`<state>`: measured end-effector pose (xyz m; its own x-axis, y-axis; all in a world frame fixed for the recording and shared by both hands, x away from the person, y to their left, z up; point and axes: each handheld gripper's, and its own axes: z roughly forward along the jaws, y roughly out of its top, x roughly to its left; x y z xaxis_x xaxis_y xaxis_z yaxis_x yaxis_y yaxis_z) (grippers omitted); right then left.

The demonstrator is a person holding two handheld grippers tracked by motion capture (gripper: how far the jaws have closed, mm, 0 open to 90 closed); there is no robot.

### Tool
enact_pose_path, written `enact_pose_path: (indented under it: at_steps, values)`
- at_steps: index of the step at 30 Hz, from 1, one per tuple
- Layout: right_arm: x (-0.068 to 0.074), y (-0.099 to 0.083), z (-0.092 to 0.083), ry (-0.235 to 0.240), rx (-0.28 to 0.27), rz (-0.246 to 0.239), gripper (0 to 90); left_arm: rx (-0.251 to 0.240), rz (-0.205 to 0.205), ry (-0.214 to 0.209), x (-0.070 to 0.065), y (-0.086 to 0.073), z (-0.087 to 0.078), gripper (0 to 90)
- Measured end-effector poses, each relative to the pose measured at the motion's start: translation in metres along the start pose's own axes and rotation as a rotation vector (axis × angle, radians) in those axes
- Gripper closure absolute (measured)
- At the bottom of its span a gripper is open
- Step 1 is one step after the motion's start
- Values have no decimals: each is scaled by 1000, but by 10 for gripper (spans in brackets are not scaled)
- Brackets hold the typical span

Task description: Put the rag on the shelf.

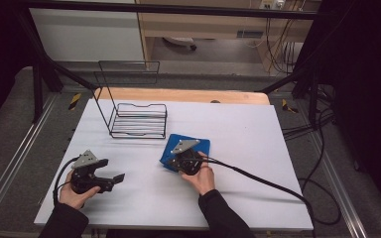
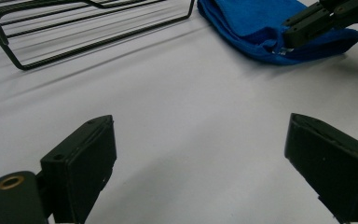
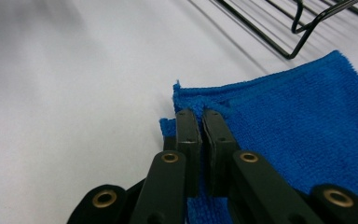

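Right gripper (image 3: 201,114) has its jaws nearly together, pinching the near-left corner of the blue cloth (image 3: 298,126), which lies flat beyond and beside them. Left gripper (image 2: 200,140) stands wide open on bare table (image 2: 191,107), gripping nothing, cloth well ahead.

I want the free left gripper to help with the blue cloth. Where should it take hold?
Probably the folded cloth's far corner, opposite the corner the right gripper pinches shut. It lies flat, so the open left gripper should come in low from the side, clear of the wire rack, one jaw under the edge.
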<state>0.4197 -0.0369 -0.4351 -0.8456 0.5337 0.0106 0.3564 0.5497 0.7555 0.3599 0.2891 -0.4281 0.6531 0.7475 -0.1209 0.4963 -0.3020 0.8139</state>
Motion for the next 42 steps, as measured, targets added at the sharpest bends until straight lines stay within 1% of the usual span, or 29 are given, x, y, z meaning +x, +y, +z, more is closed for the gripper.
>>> enact_pose_path:
  at_steps: [1, 4, 6, 7, 8, 9, 10, 11, 12, 13, 15, 17, 18, 20, 23, 24, 26, 27, 29, 31, 32, 34, 35, 36, 37, 38, 39, 40, 42]
  values:
    - [0, -1, 1, 11, 5, 5, 857, 0, -1, 0, 0, 0, 0, 89]
    - [1, -1, 1, 8, -7, 4, 832, 1, -2, 2, 0, 0, 0, 90]
    - [2, -1, 1, 13, -7, 0, 779, 4, 0, 2, 0, 0, 1, 90]
    - [3, -2, 2, 22, 3, -2, 737, 4, 0, 1, 0, 0, 1, 90]
    - [5, -4, 5, 22, 20, -16, 685, 5, 1, 1, 0, 0, 1, 90]
    - [5, -4, 5, 22, 20, -16, 685, 5, 2, 2, 0, 0, 1, 90]
    - [5, -5, 7, 23, 26, -16, 654, 5, 2, 2, 0, 0, 1, 90]
    - [8, -7, 11, 21, 25, -21, 583, 6, 2, 2, 0, 0, 1, 90]
    - [9, -7, 12, 16, 23, -26, 561, 6, 2, 2, 0, 0, 1, 90]
    - [9, -7, 12, 16, 23, -26, 561, 7, 3, 3, 0, 0, 1, 90]
    - [12, -6, 16, -11, 37, -55, 552, 7, 2, 3, 0, 0, 1, 90]
    - [14, -6, 20, -32, 43, -80, 569, 5, 1, 3, 0, 0, 0, 90]
    - [14, -5, 20, -47, 47, -97, 601, 4, 0, 3, 0, 0, 0, 90]
    - [14, -6, 20, -49, 47, -100, 606, 3, -1, 3, 0, 0, 0, 90]
    - [14, -6, 20, -59, 45, -126, 635, 3, -2, 4, 0, 0, 0, 90]
    - [13, -6, 20, -63, 45, -135, 679, 3, -3, 3, 0, 0, 0, 90]
    - [13, -7, 20, -97, 46, -159, 798, 2, -1, 3, -1, 0, -1, 90]
    - [11, -6, 20, -98, 46, -146, 810, 2, -2, 3, -1, 0, -1, 91]
    - [8, -4, 19, -83, 52, -107, 829, 2, -2, 3, 0, 0, 0, 91]
    - [5, -2, 18, -73, 49, -84, 842, 2, -5, 4, 1, 0, 0, 93]
    - [5, -2, 18, -73, 49, -84, 842, 1, -6, 5, 1, 0, -1, 93]
    - [7, 1, 13, -59, 28, -74, 845, 0, -8, 5, 1, 0, -1, 93]
    - [11, 5, 6, -31, -3, -54, 846, 0, -9, 6, 2, 0, -1, 94]
    - [11, 5, 6, -31, -3, -54, 846, -1, -11, 8, 2, 0, -1, 94]
    - [14, 7, 3, -13, -16, -47, 846, 1, -13, 9, 2, 0, -1, 94]
    - [18, 8, 1, 8, -25, -40, 846, 1, -14, 11, 2, 0, -1, 94]
    - [27, 11, -2, 31, -28, -47, 846, 2, -16, 13, 3, 0, -2, 94]
    - [27, 11, -2, 31, -28, -47, 846, 2, -17, 14, 3, 1, -2, 94]
    - [36, 12, -1, 60, -35, -46, 845, -1, -18, 17, 3, 1, -3, 94]
